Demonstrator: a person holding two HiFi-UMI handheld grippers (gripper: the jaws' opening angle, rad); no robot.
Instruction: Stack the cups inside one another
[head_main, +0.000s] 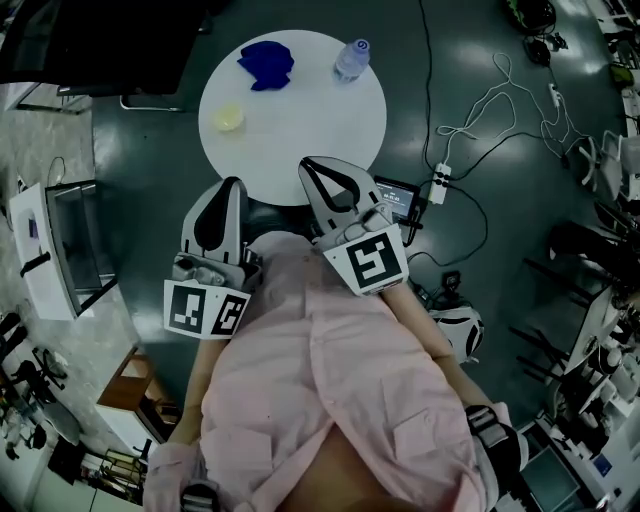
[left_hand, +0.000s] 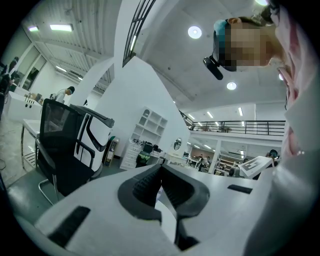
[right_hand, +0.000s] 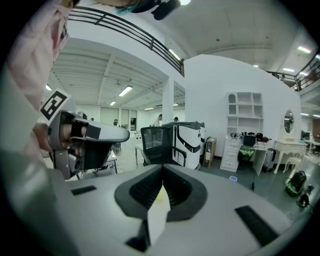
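**Jaws closed on both grippers, cups untouched on the table**

Head view: jaws of the left gripper (head_main: 232, 184) and right gripper (head_main: 310, 163) are pressed together with nothing in them. Both are held near the person's chest, tips pointing at the near edge of the round white table (head_main: 310, 130). This looks like a rest pose with the task not started. The yellow cup (head_main: 228, 118) sits on the left side of the table. The blue cup (head_main: 265, 63) is at the far left, well apart from the yellow one; its outline is lumpy, so I cannot tell whether it is one cup or several. A water bottle (head_main: 351, 60) stands at the far right of the table. A power strip (head_main: 440, 183) and cables lie on the floor to the right.

Left gripper view: the left gripper (left_hand: 161, 167) has its pads meeting at the tips and nothing clamped. The camera aims level across the room, so neither table nor cups show. It picks up an office chair (left_hand: 65, 145) at left and a white shelf (left_hand: 150, 122) farther off.

Right gripper view: the right gripper (right_hand: 162, 170) is likewise shut and empty. A yellowish patch shows through the slit below the tips; whether that is the cup I cannot tell. The left gripper (right_hand: 85, 132) shows at left, just beside this one, with a chair (right_hand: 160, 137) beyond.

Only the head view gives cup positions. The gripper views confirm the jaw state up close. Likely next step: open one gripper and reach for a cup.
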